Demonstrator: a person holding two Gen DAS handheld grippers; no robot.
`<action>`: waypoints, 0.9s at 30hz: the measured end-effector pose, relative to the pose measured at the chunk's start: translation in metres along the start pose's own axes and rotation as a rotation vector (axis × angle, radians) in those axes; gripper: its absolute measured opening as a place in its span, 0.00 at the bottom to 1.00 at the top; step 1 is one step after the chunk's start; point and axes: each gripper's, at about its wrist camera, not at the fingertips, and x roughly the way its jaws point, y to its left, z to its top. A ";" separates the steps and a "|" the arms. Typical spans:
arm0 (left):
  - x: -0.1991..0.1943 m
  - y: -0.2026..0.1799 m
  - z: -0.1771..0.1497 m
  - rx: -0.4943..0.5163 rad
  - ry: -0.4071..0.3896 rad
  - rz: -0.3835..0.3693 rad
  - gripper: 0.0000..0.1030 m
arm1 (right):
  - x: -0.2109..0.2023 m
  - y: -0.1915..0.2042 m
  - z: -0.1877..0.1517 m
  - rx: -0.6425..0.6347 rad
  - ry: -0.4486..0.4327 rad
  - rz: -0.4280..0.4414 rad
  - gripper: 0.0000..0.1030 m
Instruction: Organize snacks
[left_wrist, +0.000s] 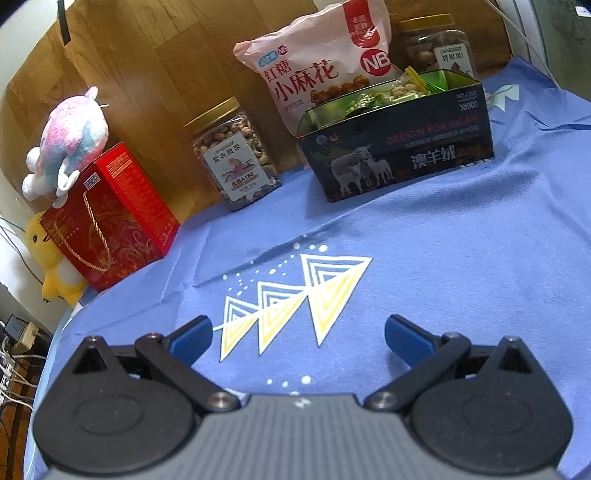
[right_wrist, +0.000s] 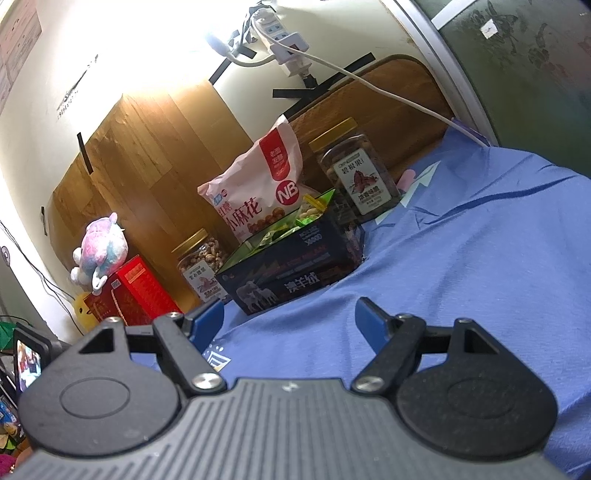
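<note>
A dark tin box (left_wrist: 399, 155) with sheep printed on its side stands at the back of the blue cloth, holding several small snack packets (left_wrist: 391, 94). It also shows in the right wrist view (right_wrist: 291, 273). A pink snack bag (left_wrist: 325, 59) leans behind it. A nut jar (left_wrist: 236, 155) stands to its left and a second jar (left_wrist: 439, 48) behind its right end. My left gripper (left_wrist: 299, 332) is open and empty, low over the cloth. My right gripper (right_wrist: 290, 319) is open and empty, short of the box.
A red gift box (left_wrist: 110, 218) with a rope handle stands at the left edge, with a pink plush toy (left_wrist: 66, 144) on top and a yellow plush (left_wrist: 55, 266) beside it. A wooden panel (left_wrist: 166, 62) backs the table. A white cable (right_wrist: 388, 92) hangs at the right.
</note>
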 end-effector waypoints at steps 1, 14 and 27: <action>0.000 -0.001 0.000 0.003 0.001 -0.001 1.00 | 0.000 -0.001 0.000 0.002 0.000 0.000 0.78; 0.001 -0.014 0.006 0.038 0.016 -0.017 1.00 | -0.004 -0.010 0.002 0.034 -0.011 0.000 0.78; 0.001 -0.017 0.008 0.022 0.041 -0.081 1.00 | -0.004 -0.015 0.002 0.048 -0.008 -0.006 0.78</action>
